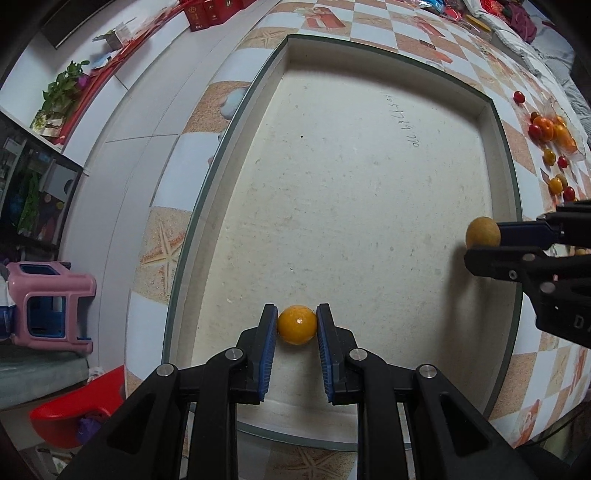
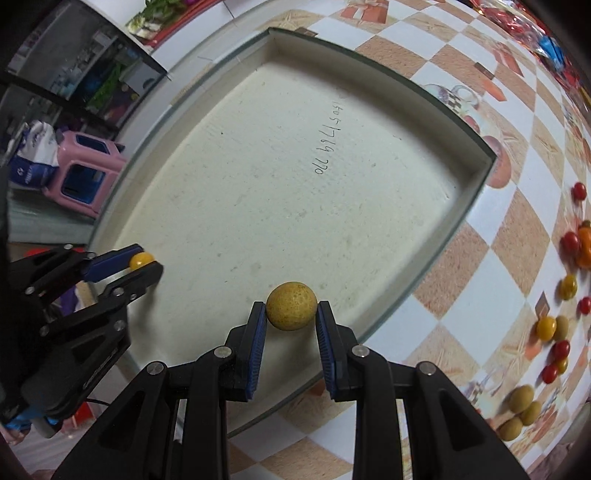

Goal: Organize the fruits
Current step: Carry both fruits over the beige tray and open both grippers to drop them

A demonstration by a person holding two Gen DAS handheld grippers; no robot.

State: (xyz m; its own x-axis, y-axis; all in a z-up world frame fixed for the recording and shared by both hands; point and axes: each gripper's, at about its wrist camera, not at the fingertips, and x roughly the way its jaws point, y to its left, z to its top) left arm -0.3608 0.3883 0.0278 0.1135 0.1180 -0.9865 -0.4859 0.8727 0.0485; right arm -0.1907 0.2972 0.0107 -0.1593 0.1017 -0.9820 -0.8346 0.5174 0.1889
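Glossy yellow tomato (image 1: 297, 324) in left tool (image 1: 297, 326), unblemished

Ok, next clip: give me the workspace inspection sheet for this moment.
Surface: checkered tablecloth under a shallow white tray.
Job's things: smooth yellow fruit and rough tan fruit, both over the tray; loose red, yellow and tan fruits on the cloth.
Clutter: red boxes at the far edge.
Grippers: left tongs shut on the yellow fruit; right tongs shut on the tan fruit.
Cables: nothing seen.
Surroundings: pink stool, shelving, plant.
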